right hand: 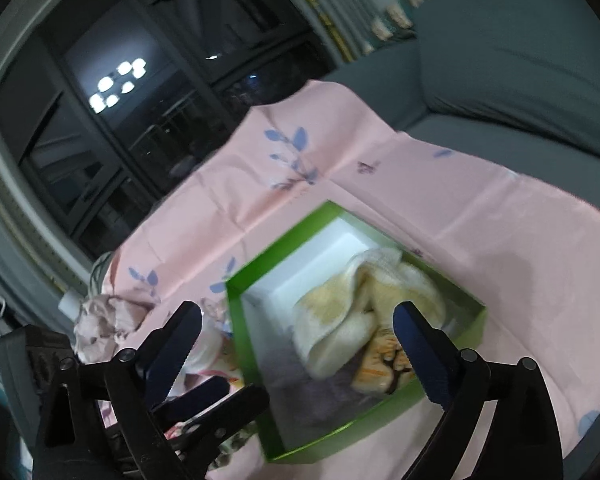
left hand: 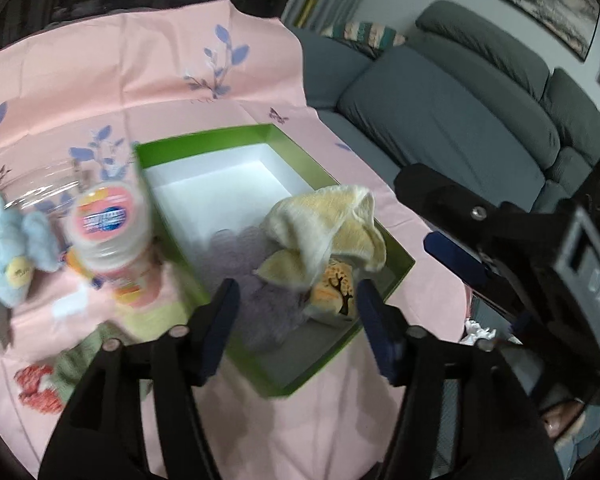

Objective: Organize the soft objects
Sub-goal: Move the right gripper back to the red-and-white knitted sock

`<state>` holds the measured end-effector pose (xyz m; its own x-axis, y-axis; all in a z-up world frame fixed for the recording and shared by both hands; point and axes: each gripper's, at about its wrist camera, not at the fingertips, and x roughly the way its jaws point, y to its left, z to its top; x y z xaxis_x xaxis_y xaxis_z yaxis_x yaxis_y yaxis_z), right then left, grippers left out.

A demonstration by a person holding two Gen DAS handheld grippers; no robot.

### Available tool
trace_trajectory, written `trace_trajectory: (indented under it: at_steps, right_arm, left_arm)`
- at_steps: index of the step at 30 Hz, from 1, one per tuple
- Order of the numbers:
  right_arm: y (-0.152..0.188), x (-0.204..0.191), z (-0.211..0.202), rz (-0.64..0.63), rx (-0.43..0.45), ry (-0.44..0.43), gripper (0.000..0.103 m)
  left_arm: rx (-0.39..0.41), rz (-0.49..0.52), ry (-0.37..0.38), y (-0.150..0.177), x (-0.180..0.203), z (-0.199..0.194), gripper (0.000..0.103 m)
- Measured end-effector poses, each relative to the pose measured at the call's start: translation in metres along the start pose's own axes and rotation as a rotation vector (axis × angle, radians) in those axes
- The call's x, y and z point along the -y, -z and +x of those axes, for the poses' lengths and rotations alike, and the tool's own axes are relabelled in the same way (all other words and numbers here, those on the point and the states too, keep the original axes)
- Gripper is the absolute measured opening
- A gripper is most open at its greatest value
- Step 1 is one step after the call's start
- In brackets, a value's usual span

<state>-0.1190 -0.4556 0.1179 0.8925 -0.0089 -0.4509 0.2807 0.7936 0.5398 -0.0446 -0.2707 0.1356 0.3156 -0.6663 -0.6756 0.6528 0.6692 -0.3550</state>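
A crumpled yellow-and-cream towel [left hand: 332, 228] is seen inside the green box [left hand: 392, 280], heaped toward the box's right side, partly draped over an orange cloth w/ a dark tree print [left hand: 336, 284]. A lavender cloth [left hand: 256, 280] is spread flat on the box floor next to them; the far part of the white interior is bare. In the right wrist view the same towel [right hand: 364, 312] and orange cloth [right hand: 384, 364] are found in the near-right part of the box [right hand: 256, 364].

The left gripper [left hand: 296, 312] is held above the near end of the box, jaws spread wide, nothing between them. The right gripper [right hand: 300, 352] is likewise spread wide over the box, empty; its blue pads [right hand: 416, 356] are seen to flank the towel w/o touching, as far as can be told.

Outside the box, to its left, a blurred bottle w/ a pink-and-blue label [left hand: 112, 236], a pale blue plush toy [left hand: 16, 252], a light green cloth [left hand: 100, 344] and a red-orange item [left hand: 36, 384] are laid on the pink floral tablecloth [left hand: 160, 80]. A crumpled pinkish cloth [right hand: 108, 324] is visible at the table's left edge. A grey sofa [left hand: 460, 112] is placed beyond the table, a dark window [right hand: 120, 92] behind.
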Motion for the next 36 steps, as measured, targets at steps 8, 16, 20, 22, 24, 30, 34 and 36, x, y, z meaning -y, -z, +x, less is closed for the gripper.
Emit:
trace_trajectory:
  at_steps: [8,16,20,22,24,30,34,36]
  right_arm:
    - [0.014,-0.053,0.004,-0.126,-0.038,-0.074,0.103]
    - [0.038,-0.098,0.027,-0.211,-0.156,-0.131,0.103]
    - [0.058,-0.121,0.047,-0.261,-0.25,-0.15,0.103]
    - [0.069,-0.131,0.055,-0.278,-0.287,-0.166,0.103]
    - [0.081,-0.141,0.065,-0.293,-0.333,-0.193,0.103]
    - [0.112,-0.161,0.09,-0.259,-0.429,-0.251,0.075]
    - [0.134,-0.172,0.104,-0.283,-0.523,-0.252,0.062]
    - [0.14,-0.177,0.108,-0.289,-0.565,-0.265,0.062]
  left_arm:
    - [0.105,-0.049,-0.09,0.02,-0.041,-0.065,0.091]
    - [0.18,-0.167,-0.255,0.05,-0.113,-0.118,0.099]
    - [0.167,-0.234,-0.336,0.073,-0.15,-0.121,0.099]
    - [0.149,-0.269,-0.34,0.084,-0.167,-0.12,0.099]
    - [0.133,-0.304,-0.332,0.094,-0.181,-0.117,0.099]
    - [0.09,-0.373,-0.309,0.115,-0.204,-0.102,0.098]
    - [0.074,-0.389,-0.329,0.119,-0.211,-0.101,0.096]
    - [0.081,-0.376,-0.382,0.12,-0.211,-0.103,0.096]
